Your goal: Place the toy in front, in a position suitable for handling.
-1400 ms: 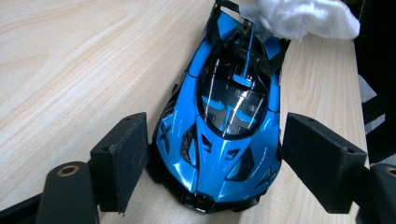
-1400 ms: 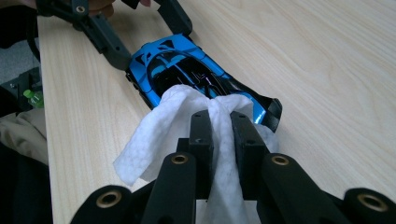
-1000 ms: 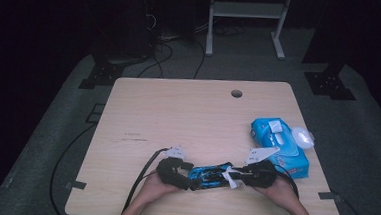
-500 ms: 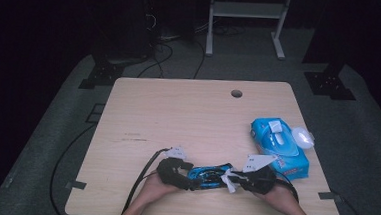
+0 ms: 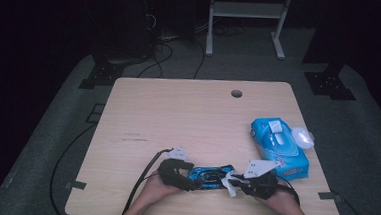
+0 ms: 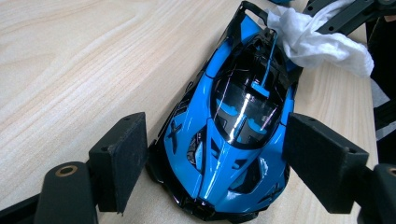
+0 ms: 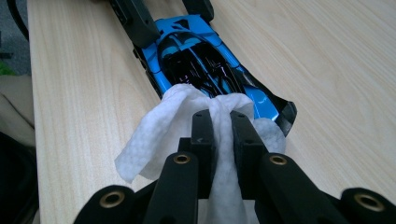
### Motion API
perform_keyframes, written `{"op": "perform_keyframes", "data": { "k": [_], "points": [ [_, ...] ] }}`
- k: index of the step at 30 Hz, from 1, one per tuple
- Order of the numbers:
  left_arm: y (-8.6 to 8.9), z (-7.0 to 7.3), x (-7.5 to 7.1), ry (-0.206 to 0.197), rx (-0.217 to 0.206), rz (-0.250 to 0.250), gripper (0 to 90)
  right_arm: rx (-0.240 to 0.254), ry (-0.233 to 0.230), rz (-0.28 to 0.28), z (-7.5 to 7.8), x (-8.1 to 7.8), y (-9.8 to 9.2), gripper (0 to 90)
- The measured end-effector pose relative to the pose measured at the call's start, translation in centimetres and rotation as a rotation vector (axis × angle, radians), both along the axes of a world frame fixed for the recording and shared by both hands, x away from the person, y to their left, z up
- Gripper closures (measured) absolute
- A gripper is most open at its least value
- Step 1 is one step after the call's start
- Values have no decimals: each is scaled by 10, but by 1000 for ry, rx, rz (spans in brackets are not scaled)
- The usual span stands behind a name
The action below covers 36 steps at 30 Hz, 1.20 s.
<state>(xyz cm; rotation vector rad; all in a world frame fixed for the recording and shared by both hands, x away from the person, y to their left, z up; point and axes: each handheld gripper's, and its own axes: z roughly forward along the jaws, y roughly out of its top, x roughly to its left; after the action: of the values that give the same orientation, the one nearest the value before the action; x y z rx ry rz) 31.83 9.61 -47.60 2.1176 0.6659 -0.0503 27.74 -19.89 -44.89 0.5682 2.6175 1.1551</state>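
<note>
A blue toy car [image 5: 209, 175] lies near the table's front edge, between my two grippers. My left gripper [image 5: 191, 180] is shut on it, one black pad against each flank of the car [image 6: 233, 130] near its nose. My right gripper [image 7: 222, 121] is shut on a crumpled white wipe [image 7: 163, 135]. The wipe rests against the car's tail [image 7: 261, 100], over the rear of the dark canopy. In the left gripper view the wipe [image 6: 322, 42] bunches at the car's far end under the right gripper's jaws. The left gripper's jaws [image 7: 140, 21] show at the top of the right gripper view.
A blue pack of wet wipes [image 5: 278, 147] lies on the table's right side with a small white object [image 5: 303, 137] beside it. A round cable hole [image 5: 236, 94] sits near the far edge. Cables trail off the front left. Bare wood stretches across the table's middle [image 5: 187, 122].
The right gripper with the wipe has shifted slightly toward the table's near edge along the car's tail. The left gripper and the car have stayed in place.
</note>
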Motion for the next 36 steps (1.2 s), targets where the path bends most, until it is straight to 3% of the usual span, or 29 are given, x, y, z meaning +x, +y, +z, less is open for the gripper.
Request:
{"op": "perform_keyframes", "data": {
  "k": [8,16,32,36],
  "points": [
    [-1,2,-3,-13,15,4,219,7,-26,11,-2,-8,-1,816],
    [-2,3,-6,-10,24,4,224,-19,-73,31,-2,-18,0,819],
    [-3,1,-5,34,14,11,223,-11,-112,37,-5,-27,-1,821],
    [-1,1,-3,39,1,19,287,-15,-125,36,-5,-30,-1,821]
  ]
}}
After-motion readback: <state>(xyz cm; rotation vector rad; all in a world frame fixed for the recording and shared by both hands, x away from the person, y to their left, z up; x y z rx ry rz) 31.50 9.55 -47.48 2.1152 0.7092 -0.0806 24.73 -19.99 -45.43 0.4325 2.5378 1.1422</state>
